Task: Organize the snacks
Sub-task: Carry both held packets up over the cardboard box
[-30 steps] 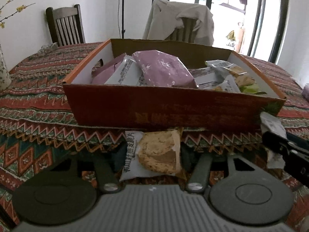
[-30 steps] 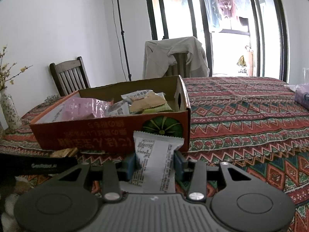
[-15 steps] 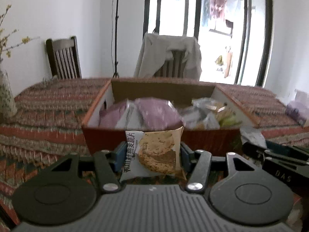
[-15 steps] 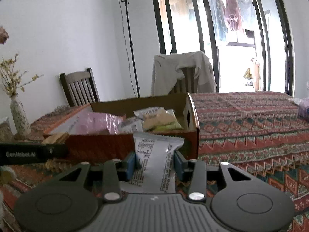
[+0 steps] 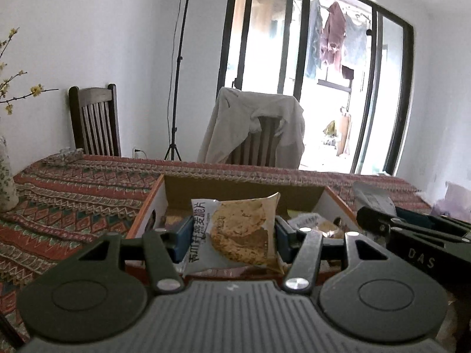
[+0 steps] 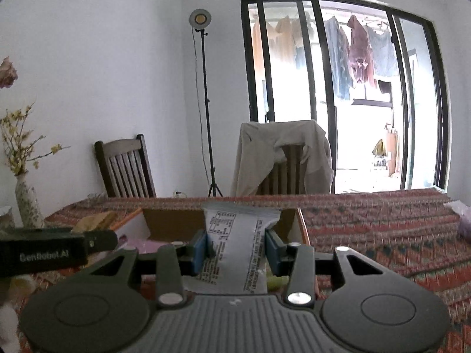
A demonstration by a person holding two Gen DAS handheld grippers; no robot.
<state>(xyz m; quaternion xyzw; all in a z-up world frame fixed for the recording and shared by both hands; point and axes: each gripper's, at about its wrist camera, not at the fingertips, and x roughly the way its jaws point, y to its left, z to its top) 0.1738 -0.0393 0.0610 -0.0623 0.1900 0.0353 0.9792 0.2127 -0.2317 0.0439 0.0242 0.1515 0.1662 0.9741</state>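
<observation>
Both grippers have risen since 1.0 s ago: then low at the box's front wall, now level w/ its rim and looking over it. Left gripper [image 5: 231, 231] clamped on oat cookie packet [image 5: 235, 232], blue pads pressing both edges; packet upright, held above the near rim of the cardboard box [image 5: 147, 203]. Right gripper [image 6: 235, 248] closed on white snack packet [image 6: 235, 250], printed back facing cam, also upright over the box's [image 6: 173, 223] near edge. Other snacks [image 5: 312, 223] lie inside box. Box sits on patterned tablecloth [image 5: 73, 194]. Draped chair [image 6: 282, 158] behind table.
</observation>
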